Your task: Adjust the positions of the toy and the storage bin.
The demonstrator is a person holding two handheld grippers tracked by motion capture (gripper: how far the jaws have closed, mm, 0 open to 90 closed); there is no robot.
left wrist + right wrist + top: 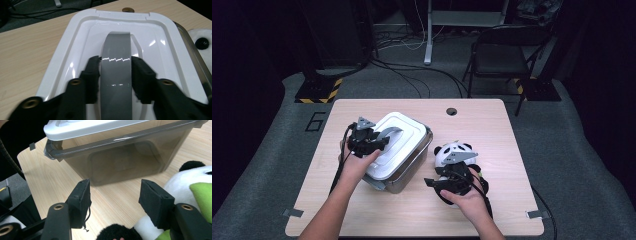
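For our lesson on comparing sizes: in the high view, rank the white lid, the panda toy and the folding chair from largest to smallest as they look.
1. white lid
2. folding chair, though it stands farther off
3. panda toy, partly hidden by the right gripper

The lid (pixel 82 27) is glossy white plastic, its grey handle (pixel 115 72) equally shiny with sharp highlights. The storage box (pixel 120 157) is smoky translucent plastic, smooth-walled. The panda toy (pixel 451 152) is soft plush. The table (pixel 62 180) has matt pale wood-grain. The gripper pads (pixel 83 202) look matt black and foam-like.
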